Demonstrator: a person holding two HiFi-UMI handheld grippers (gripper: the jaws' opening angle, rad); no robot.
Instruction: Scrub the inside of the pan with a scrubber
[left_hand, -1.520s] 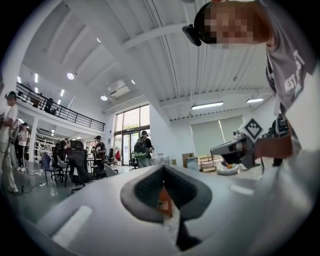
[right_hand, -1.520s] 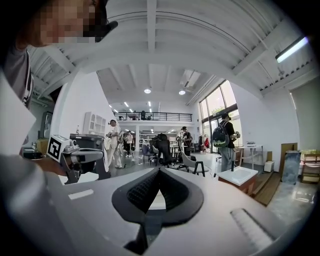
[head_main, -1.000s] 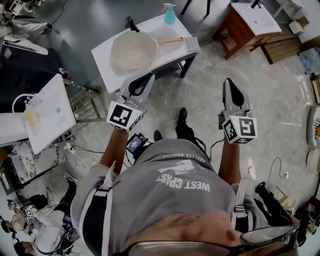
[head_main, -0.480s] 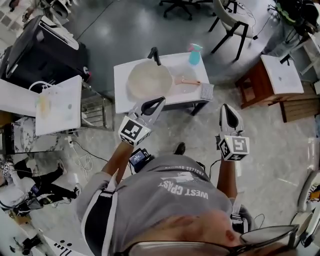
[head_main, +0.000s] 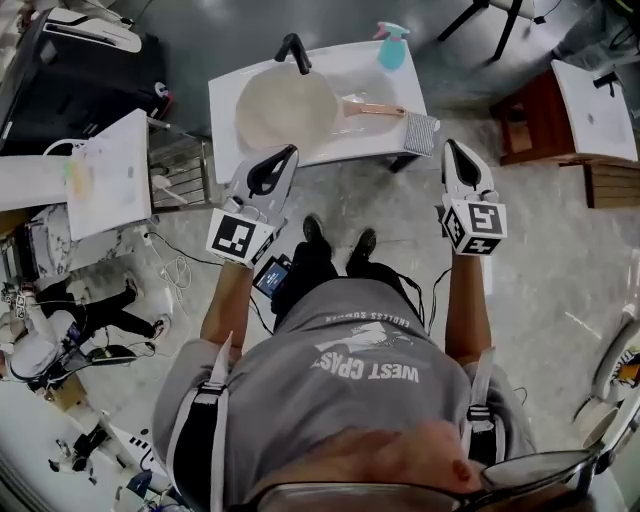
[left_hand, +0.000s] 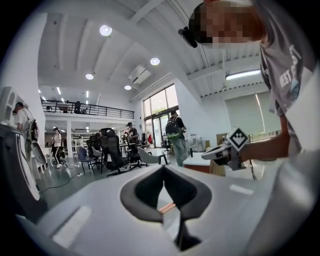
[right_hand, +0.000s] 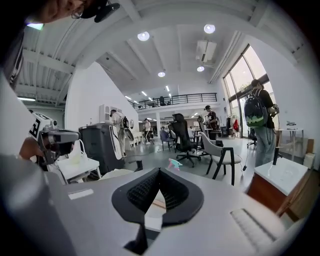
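- pan (head_main: 283, 108) sits on the white table (head_main: 225, 90), handle pointing right; scrubber (head_main: 421, 133) lies at the table's right edge, just past the handle end
- left gripper (head_main: 288, 152): jaws pressed together, nothing between them, just short of the table's near edge
- right gripper (head_main: 451, 147): jaws pressed together, empty, near the scrubber but apart from it
- progress: none yet; scrubber not picked up, all scrubbing left to do

Bare floor (head_main: 385, 205) leads to the table (head_main: 224, 118), whose top the pan (head_main: 285, 108) (spray bottle (head_main: 391, 48) behind) mostly fills.
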